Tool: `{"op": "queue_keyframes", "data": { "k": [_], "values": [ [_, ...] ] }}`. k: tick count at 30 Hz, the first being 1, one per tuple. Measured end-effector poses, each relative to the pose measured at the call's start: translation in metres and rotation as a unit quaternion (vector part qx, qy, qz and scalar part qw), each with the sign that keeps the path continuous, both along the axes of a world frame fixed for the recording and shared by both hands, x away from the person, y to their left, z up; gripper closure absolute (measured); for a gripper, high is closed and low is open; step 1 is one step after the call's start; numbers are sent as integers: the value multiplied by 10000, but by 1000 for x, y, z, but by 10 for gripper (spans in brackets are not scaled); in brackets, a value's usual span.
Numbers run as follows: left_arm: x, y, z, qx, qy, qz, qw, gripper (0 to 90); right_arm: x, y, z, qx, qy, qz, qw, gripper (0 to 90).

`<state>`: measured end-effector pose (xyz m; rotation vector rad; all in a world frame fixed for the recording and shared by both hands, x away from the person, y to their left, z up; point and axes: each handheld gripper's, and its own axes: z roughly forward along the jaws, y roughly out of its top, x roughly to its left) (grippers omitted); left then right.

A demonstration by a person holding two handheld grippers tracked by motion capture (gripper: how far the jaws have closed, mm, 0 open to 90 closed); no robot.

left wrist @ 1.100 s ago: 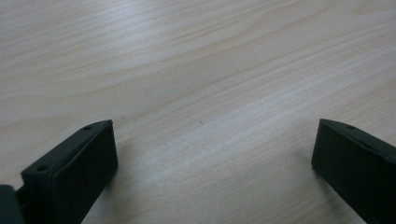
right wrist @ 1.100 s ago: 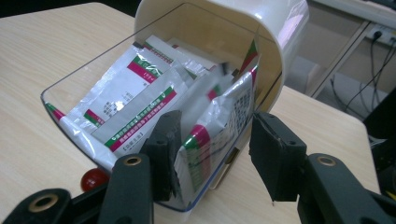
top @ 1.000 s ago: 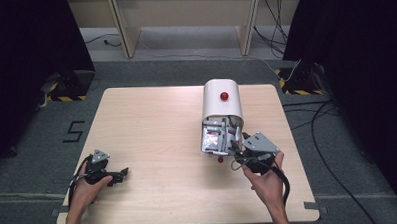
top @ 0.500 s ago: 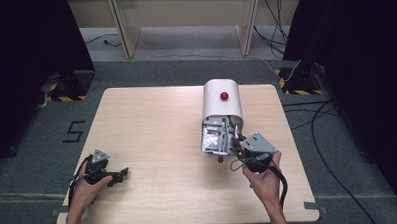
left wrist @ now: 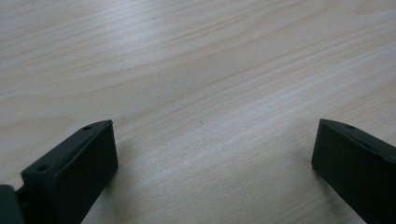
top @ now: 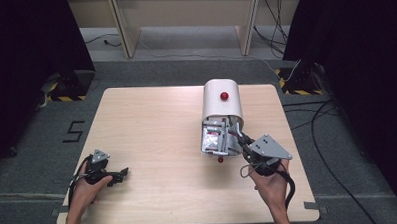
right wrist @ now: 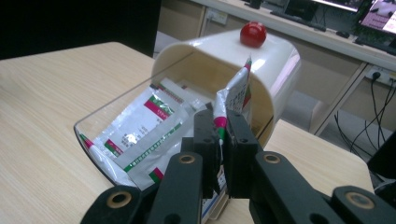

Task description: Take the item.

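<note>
Right tongs [right wrist: 220, 140] pinching sachet [right wrist: 233, 100], sachets in box [right wrist: 275, 60]

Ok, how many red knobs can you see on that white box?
2. One red knob sits on top of the white box; a second, smaller red knob shows at the near edge of its open clear front. Others may be hidden.

Packets [right wrist: 140, 135] inside container [top: 221, 98], table's [top: 152, 123] right.
</note>
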<state>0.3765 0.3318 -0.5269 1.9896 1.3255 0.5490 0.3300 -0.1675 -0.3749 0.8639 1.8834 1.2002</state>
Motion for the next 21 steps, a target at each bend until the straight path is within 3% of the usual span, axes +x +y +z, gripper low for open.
{"op": "queue_keyframes", "data": {
  "k": [21],
  "values": [
    [0,0,0,-1,-4,-1,10000,0,-13,-18,12,310,-125,38,9994,857]
  ]
}}
